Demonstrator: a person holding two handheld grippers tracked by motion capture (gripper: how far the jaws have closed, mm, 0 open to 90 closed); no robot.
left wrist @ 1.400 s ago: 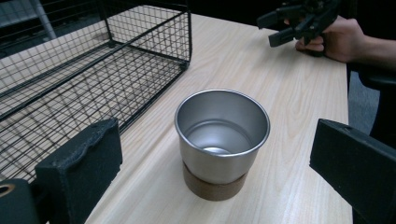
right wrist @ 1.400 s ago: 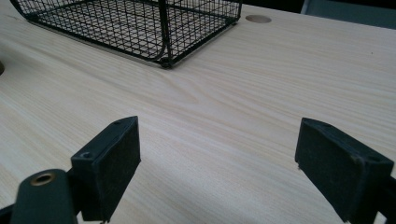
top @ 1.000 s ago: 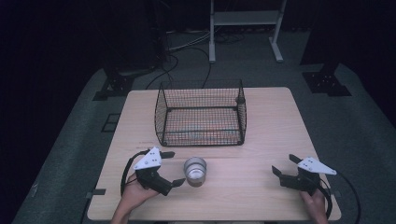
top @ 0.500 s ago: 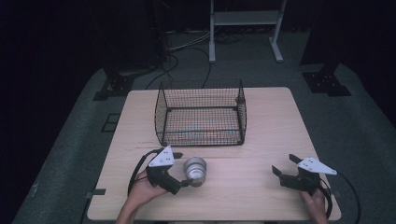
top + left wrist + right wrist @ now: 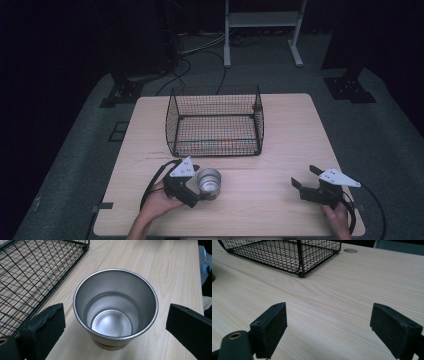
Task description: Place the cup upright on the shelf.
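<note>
Spread wide, both black pads of the left gripper [image 5: 112, 322] stand either side of a steel cup [image 5: 115, 307], one pad [image 5: 43, 326] just off its left wall and the other further out on the right, neither touching metal in the left gripper view. That cup stands upright and empty on the wooden table [image 5: 285, 135], mouth up, its round bottom showing plainly inside. From the high view the left gripper [image 5: 197, 187] sits at the near left of the table, held by the person's left hand [image 5: 157, 202], with the cup [image 5: 208, 182] right at its front end and a short way in front of the wire basket [image 5: 215, 122]. The basket is black mesh, open-topped, sitting mid-table toward the far side, and in the left gripper view its corner [image 5: 30, 272] lies just beside the cup on the left. Moving across to the near right corner, the right gripper [image 5: 307, 182] is held low by the right hand [image 5: 337, 215], well apart from the cup. Its jaws gape open too in the right gripper view [image 5: 327, 327], bare table between them, and the basket's near corner [image 5: 299, 262] sits further off ahead.
</note>
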